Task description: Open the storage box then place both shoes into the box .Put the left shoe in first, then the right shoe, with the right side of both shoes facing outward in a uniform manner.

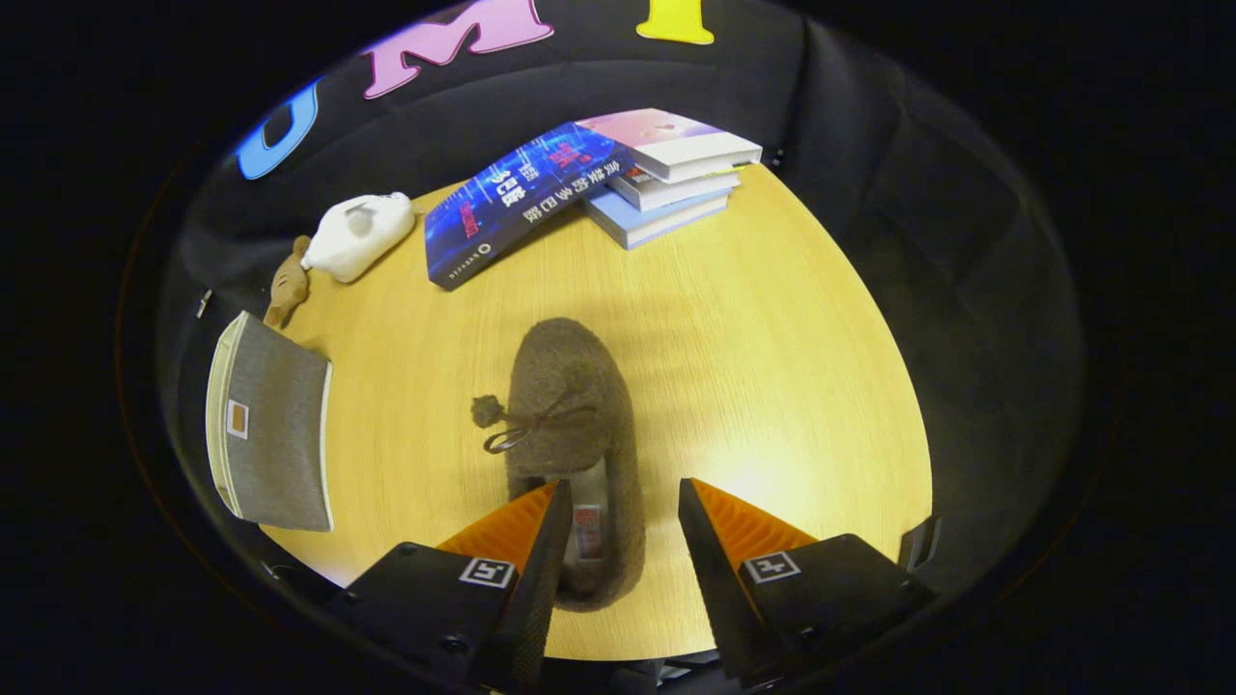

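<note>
Fingers [618, 502] are held apart at moderate width, nothing gripped; the gap between the tips is open. A brown fuzzy shoe [570, 405] lies on the wooden surface [772, 386], toe pointing far, heel near. The heel end and the opening with its insole label are seen between the fingers, closer to the left finger, which overlaps the shoe's left edge in view; contact cannot be told. The right finger is seen clear of the shoe, over bare surface. A small pompom and bow lace are seen on the shoe's top, hanging toward its left side. A grey fabric box [270, 425] with a light rim and a small tag is located at the left edge of the surface, well apart from the shoe; whether it is open cannot be told. At the far left, a white plush toy [359, 232] lies beside a small brown toy [288, 286]. At the far side, a blue book [517, 203] leans against a stack of books [671, 174].
</note>
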